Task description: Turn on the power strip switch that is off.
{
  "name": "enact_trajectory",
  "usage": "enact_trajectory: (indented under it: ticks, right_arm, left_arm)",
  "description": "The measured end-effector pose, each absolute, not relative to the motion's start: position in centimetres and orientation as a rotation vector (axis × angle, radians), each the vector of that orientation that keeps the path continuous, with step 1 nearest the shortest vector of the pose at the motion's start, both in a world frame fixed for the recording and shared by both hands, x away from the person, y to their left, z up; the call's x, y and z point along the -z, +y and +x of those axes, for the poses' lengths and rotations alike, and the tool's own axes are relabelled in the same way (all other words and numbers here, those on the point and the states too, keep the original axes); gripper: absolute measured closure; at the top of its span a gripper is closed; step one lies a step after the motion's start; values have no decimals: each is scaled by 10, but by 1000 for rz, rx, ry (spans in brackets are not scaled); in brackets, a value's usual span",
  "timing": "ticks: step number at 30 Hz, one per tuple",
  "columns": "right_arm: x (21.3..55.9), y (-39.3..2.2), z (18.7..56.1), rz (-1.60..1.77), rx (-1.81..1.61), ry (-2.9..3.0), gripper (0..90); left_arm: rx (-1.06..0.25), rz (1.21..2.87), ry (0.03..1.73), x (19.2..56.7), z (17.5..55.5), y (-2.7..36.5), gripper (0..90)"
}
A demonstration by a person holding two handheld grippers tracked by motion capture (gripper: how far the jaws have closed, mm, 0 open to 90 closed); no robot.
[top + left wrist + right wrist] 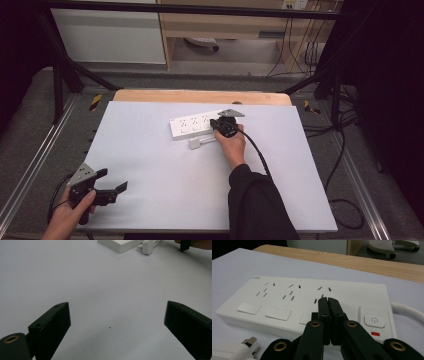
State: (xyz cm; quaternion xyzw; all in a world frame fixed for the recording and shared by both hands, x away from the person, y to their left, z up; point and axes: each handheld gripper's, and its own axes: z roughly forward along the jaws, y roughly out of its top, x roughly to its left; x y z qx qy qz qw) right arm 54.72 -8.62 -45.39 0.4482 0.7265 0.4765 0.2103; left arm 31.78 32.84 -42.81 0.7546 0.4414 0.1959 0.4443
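From the high view I see my right gripper [218, 125] over the white power strip [192, 125], a white plug [196, 143] just beside it. In the left gripper view, my left gripper [117, 322] hangs spread above the matte table [100, 290]. In the right gripper view, the jaws are pressed together over the smooth plastic strip's sockets.

I read one power symbol on the power strip's [312, 302] button [374, 320]; its corner brand mark is illegible.
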Motion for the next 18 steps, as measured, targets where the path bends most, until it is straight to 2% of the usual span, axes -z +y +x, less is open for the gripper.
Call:
enact_trajectory:
  ticks: [18]
  right_arm:
    - [455,-86,547,1242,-1299,2027,900]
  left_arm:
    - [-484,1871,1095,428,318,329,69]
